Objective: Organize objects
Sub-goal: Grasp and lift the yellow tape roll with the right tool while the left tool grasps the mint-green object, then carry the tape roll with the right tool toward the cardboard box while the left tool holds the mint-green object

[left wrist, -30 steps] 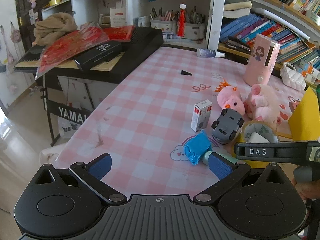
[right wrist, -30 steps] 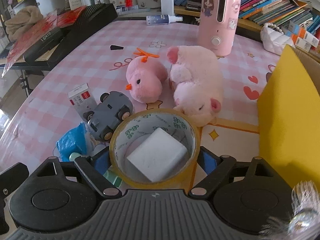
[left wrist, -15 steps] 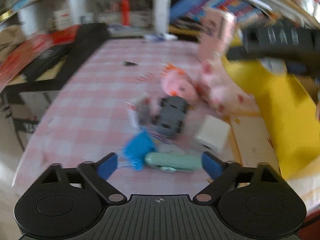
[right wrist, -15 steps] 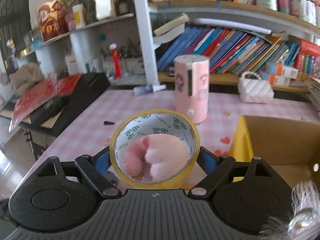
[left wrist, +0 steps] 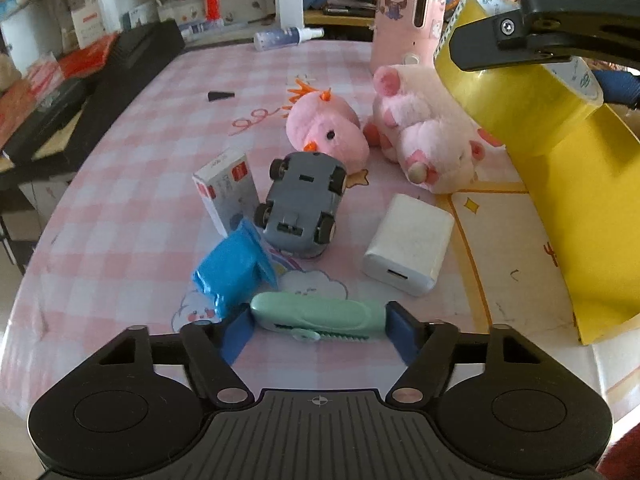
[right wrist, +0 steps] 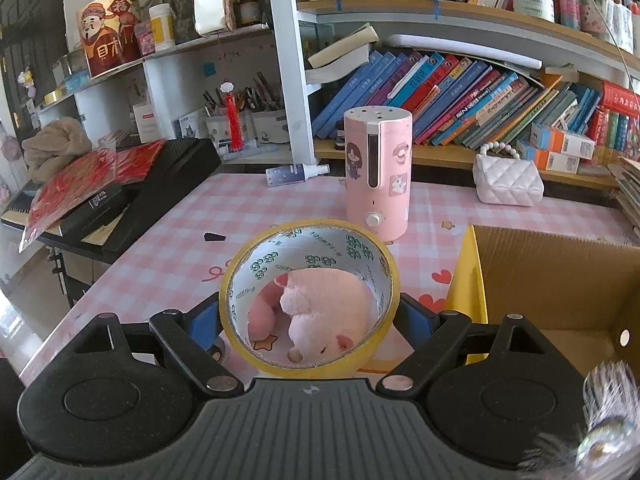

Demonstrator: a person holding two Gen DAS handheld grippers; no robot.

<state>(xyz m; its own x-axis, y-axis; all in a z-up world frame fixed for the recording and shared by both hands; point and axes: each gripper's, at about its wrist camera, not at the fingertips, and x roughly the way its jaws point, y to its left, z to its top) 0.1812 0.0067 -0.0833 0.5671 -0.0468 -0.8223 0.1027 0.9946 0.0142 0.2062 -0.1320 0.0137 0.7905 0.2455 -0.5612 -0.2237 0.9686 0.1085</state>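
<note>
My right gripper (right wrist: 309, 312) is shut on a yellow tape roll (right wrist: 244, 280) and holds it in the air above the table, next to an open cardboard box (right wrist: 560, 276). The roll also shows at the top right of the left wrist view (left wrist: 520, 92). My left gripper (left wrist: 318, 326) is low over the table with its blue pads on either end of a mint-green utility knife (left wrist: 316, 314). Beyond it lie a blue packet (left wrist: 230, 270), an upturned grey toy car (left wrist: 302, 204), a small white carton (left wrist: 226, 192), a white charger (left wrist: 408, 244) and two pink plush toys (left wrist: 328, 128), (left wrist: 432, 140).
A pink cylindrical appliance (right wrist: 378, 178) stands at the back of the checked table (left wrist: 140, 152). A spray bottle (right wrist: 296, 172) and a white purse (right wrist: 506, 178) lie near the bookshelf. A black keyboard (right wrist: 120, 204) is on the left. The box's yellow flap (left wrist: 580, 200) stands at the right.
My right gripper lifted the tape roll off the white charger and up beside the box. My left gripper swung right and forward, and its pads closed in around the green utility knife.
</note>
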